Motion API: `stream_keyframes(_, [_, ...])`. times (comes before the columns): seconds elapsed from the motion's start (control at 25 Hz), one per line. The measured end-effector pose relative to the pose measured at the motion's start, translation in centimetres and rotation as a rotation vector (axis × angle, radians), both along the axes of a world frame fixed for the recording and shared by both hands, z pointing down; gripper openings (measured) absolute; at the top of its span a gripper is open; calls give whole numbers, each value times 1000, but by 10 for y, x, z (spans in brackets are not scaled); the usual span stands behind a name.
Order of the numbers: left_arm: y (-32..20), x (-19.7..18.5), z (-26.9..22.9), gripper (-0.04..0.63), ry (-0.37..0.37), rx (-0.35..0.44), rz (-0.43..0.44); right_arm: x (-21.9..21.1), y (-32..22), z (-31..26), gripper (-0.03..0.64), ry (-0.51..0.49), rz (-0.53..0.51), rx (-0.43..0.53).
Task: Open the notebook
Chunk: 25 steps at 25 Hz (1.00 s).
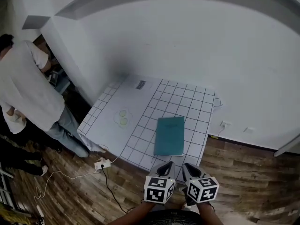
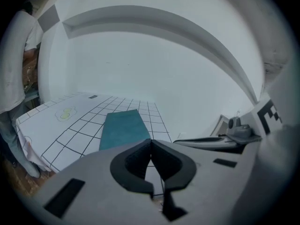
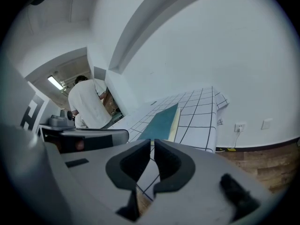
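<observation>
A closed teal notebook (image 1: 169, 136) lies flat on the white grid-lined table (image 1: 140, 102), near its front edge. Both grippers hover side by side just short of that edge, above the wooden floor. My left gripper (image 1: 165, 166) is shut, its tips touching with nothing between them, and the notebook (image 2: 123, 128) lies ahead of it. My right gripper (image 1: 190, 168) is shut and empty too. In the right gripper view the notebook (image 3: 161, 121) shows its pale page edge on the right side.
A person in a white shirt (image 1: 26, 88) stands left of the table. A power strip (image 1: 102, 163) with a cable lies on the floor by the table's front left corner. A wall outlet (image 1: 225, 123) sits to the right. A green mark (image 1: 123, 117) is printed on the cloth.
</observation>
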<state>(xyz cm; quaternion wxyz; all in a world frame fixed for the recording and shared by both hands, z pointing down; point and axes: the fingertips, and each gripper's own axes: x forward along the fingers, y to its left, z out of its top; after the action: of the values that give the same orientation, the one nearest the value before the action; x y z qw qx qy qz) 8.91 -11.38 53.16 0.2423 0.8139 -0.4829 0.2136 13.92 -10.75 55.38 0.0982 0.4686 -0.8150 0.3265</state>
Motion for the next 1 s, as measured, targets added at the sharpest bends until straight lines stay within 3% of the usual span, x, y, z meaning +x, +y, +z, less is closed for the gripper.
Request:
stream_keyframes(0.16, [-23, -7, 3, 11, 8, -5, 45, -7, -16, 10, 85, -2, 46, -33])
stream_keyframes(1.0, [-80, -33, 16, 11, 36, -36, 162, -17, -67, 57, 162, -67, 231, -223])
